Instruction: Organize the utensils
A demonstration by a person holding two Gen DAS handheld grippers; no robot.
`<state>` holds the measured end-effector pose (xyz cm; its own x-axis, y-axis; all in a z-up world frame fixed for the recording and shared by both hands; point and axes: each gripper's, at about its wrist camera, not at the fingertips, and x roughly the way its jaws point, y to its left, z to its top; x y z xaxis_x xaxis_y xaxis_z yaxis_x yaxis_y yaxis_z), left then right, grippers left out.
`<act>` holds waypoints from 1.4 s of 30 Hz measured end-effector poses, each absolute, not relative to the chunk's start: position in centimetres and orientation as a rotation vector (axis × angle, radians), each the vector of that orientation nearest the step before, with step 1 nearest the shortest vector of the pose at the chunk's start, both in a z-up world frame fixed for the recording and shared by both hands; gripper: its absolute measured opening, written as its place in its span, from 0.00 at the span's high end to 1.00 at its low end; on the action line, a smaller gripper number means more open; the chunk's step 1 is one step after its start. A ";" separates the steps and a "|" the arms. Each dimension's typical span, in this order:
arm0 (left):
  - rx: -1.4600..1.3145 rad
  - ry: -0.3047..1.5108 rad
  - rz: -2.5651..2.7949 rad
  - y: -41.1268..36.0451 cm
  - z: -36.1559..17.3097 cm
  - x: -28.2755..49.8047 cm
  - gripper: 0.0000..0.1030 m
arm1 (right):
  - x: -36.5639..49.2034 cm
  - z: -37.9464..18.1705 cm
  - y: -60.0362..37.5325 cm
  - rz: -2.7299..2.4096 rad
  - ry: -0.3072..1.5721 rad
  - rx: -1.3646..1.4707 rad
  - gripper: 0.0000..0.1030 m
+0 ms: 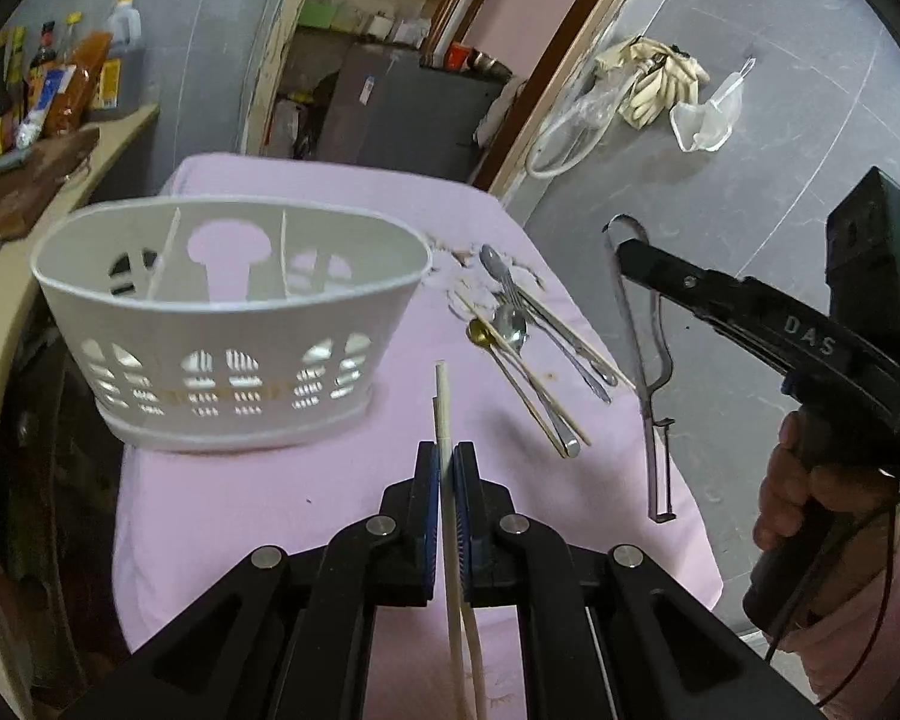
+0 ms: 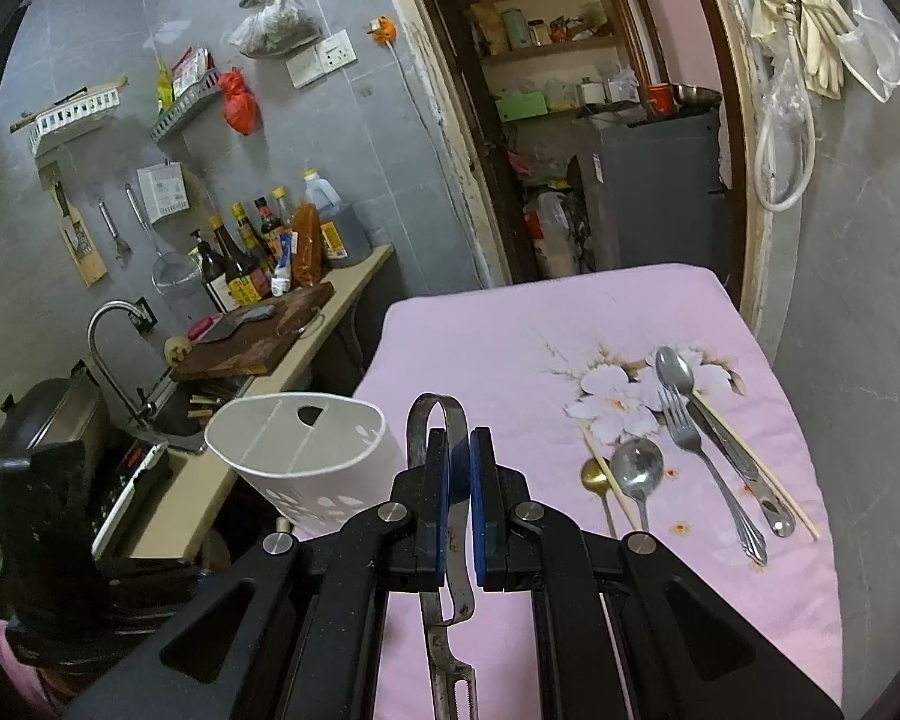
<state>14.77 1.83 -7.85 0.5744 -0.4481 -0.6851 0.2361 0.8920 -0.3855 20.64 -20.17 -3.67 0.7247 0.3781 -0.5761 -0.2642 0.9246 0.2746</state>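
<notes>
My left gripper [image 1: 446, 459] is shut on a pair of white chopsticks [image 1: 441, 396] that poke forward over the pink-covered table [image 1: 240, 510]. A white perforated basket [image 1: 228, 324] with dividers stands just ahead to the left. My right gripper [image 2: 459, 444] is shut on metal tongs [image 2: 435, 414], their looped end sticking up past the pads. From the left wrist view, the right gripper [image 1: 627, 252] hangs at the right with the tongs [image 1: 654, 468] dangling beside the table's edge. Loose spoons, a fork [image 2: 690, 426] and wooden chopsticks [image 2: 606, 474] lie on the cloth's flower print.
The basket [image 2: 297, 450] sits at the table's left edge, next to a counter with a cutting board [image 2: 252, 336], sauce bottles [image 2: 252, 252] and a sink tap [image 2: 111, 324]. A grey tiled wall runs along the right, with gloves [image 2: 810, 24] hung on it. A doorway to shelves lies behind.
</notes>
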 end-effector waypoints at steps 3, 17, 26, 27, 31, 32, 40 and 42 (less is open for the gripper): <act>-0.281 0.823 -0.398 2.9 -6.4 14.3 0.95 | 20.3 -3.4 -19.7 0.366 0.649 0.191 0.94; -0.360 0.625 -0.280 8.2 -0.5 14.8 0.95 | 21.0 -0.2 -16.1 0.462 0.471 0.277 0.94; -0.378 0.418 -0.106 12.7 3.6 17.6 0.95 | 24.5 2.1 -12.2 0.492 0.264 0.357 0.94; -0.372 0.403 -0.085 13.1 3.8 17.9 0.95 | 24.9 2.0 -11.7 0.486 0.252 0.350 0.94; -0.329 0.354 -0.006 14.0 4.1 19.4 0.95 | 26.5 1.3 -10.2 0.451 0.231 0.311 0.94; -0.322 0.348 0.006 14.2 4.0 19.7 0.95 | 26.7 1.2 -10.0 0.445 0.234 0.305 0.94; -0.282 0.396 0.061 14.3 0.7 22.1 0.95 | 28.4 -2.9 -9.6 0.421 0.316 0.289 0.94; -0.272 0.424 0.057 13.8 -0.4 22.4 0.95 | 28.5 -3.8 -9.4 0.425 0.340 0.280 0.93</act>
